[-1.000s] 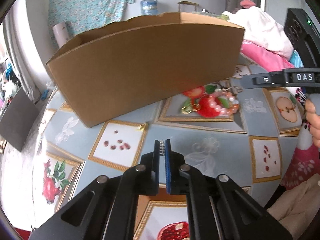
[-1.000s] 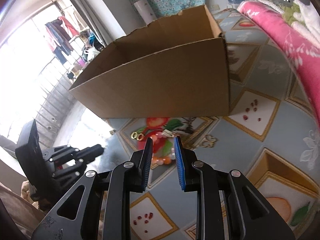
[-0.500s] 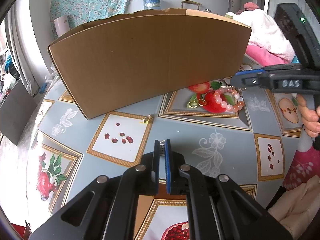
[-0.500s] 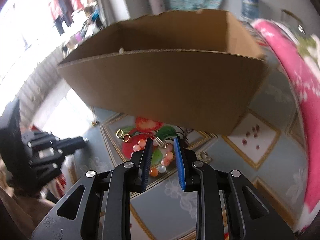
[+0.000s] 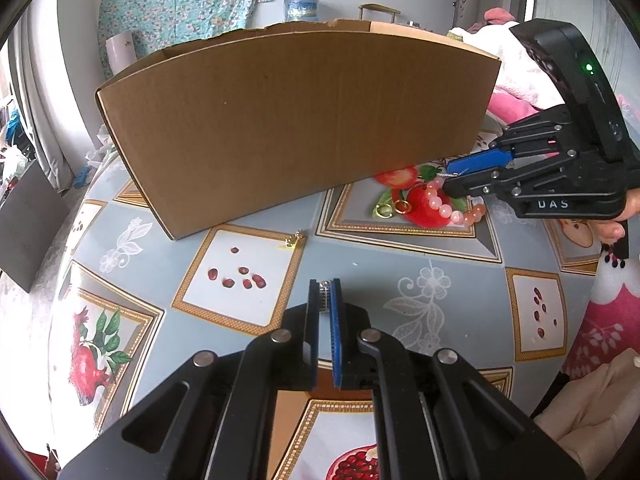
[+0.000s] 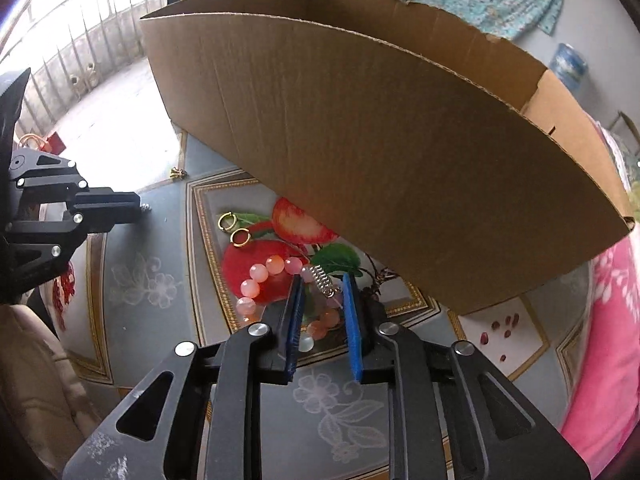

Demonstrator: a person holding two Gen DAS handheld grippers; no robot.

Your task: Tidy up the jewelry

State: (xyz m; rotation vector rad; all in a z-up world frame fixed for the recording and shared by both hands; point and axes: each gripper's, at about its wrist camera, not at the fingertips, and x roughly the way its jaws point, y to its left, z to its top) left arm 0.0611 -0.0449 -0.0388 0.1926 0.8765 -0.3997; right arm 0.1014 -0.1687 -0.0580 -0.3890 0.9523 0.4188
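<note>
A pink bead bracelet [image 6: 260,276] lies on the patterned tablecloth [image 6: 152,320] in front of a large cardboard box [image 6: 380,152]. Two gold rings [image 6: 234,230] lie just left of it. My right gripper [image 6: 320,286] is open, low over the bracelet, its jaws on either side of the beads; it also shows in the left wrist view [image 5: 450,178]. My left gripper [image 5: 325,292] is shut, with only a small spring-like part of its own between the pads, and hangs above the table. A small gold earring [image 5: 294,240] lies by the box [image 5: 296,120].
A pink blanket [image 6: 608,340] lies at the right. A dark twig-like piece [image 6: 380,280] lies under the box edge. A white roll [image 5: 120,52] and a blue bottle [image 5: 300,6] stand behind the box. A person's leg [image 5: 592,412] is at the lower right.
My right gripper has swung left and come down over the bracelet, jaws a little wider. The left gripper has drawn back slightly and stays shut.
</note>
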